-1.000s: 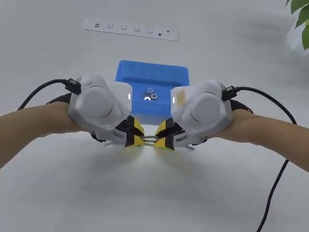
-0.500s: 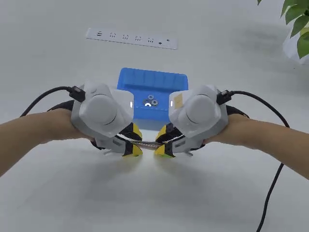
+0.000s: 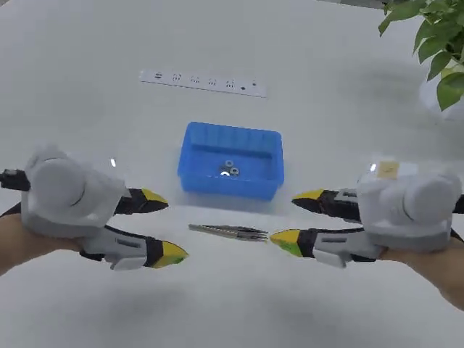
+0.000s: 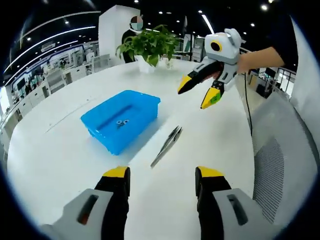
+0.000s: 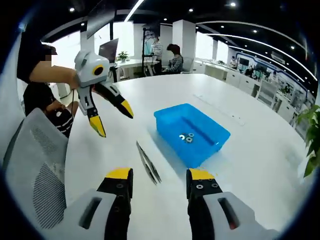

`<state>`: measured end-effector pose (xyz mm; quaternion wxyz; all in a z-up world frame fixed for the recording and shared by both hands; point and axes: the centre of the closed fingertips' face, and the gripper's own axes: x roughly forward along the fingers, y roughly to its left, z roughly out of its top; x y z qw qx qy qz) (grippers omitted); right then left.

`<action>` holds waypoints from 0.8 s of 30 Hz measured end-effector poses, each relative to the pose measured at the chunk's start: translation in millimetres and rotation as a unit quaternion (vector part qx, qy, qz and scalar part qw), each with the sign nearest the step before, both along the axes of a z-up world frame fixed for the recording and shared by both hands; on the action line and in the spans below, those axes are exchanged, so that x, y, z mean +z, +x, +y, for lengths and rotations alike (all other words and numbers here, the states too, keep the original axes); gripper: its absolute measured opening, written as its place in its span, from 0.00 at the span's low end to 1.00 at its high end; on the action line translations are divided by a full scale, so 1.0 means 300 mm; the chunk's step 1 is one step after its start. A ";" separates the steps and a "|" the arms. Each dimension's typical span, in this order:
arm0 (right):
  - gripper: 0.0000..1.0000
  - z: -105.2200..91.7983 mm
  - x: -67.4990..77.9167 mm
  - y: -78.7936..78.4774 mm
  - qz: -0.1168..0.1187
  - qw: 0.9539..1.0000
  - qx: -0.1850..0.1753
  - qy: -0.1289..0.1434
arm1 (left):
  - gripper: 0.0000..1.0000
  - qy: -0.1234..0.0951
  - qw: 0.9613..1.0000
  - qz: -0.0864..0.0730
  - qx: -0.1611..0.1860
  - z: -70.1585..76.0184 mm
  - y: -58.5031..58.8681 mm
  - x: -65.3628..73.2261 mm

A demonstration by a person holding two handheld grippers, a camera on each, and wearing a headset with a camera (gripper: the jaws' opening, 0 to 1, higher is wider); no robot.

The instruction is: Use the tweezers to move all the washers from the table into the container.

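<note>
Tweezers [image 3: 228,232] lie flat on the table [image 3: 232,312], free of both grippers, long axis running left to right, roughly parallel to the front wall of the container [image 3: 230,185]. Their forked end seems to point toward the right gripper [image 3: 286,217], whose lower jaw tip is just beside it. The left gripper [image 3: 170,227] stands a little further off the other end. Both grippers have their jaws spread and hold nothing, so the right looks better placed for a pickup. Nothing lies between either gripper and the tweezers. Just beyond, at least 2 washers [image 3: 230,169] rest inside the blue container. Further back is a power strip [image 3: 203,83], with a plant [image 3: 435,51] at the far right.
</note>
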<state>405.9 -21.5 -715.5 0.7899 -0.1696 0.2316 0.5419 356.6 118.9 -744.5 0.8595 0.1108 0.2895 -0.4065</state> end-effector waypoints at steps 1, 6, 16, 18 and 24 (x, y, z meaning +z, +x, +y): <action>0.46 -0.010 0.038 -0.001 -0.007 1.000 -0.005 0.013 | 0.62 -0.013 1.000 0.001 -0.002 0.005 -0.023 0.030; 0.58 -0.032 0.141 -0.039 -0.042 0.999 0.012 0.019 | 0.81 -0.048 0.999 -0.013 0.003 0.027 -0.083 0.146; 0.77 -0.017 0.296 -0.120 -0.048 0.996 -0.003 0.076 | 0.96 -0.078 0.991 -0.100 0.033 0.046 -0.112 0.361; 0.81 -0.023 0.292 -0.133 -0.052 0.996 -0.002 0.068 | 0.99 -0.080 0.990 -0.113 0.025 0.033 -0.122 0.388; 0.88 -0.054 0.263 -0.201 -0.051 0.998 0.011 0.041 | 1.00 -0.069 0.989 -0.128 0.006 0.015 -0.165 0.439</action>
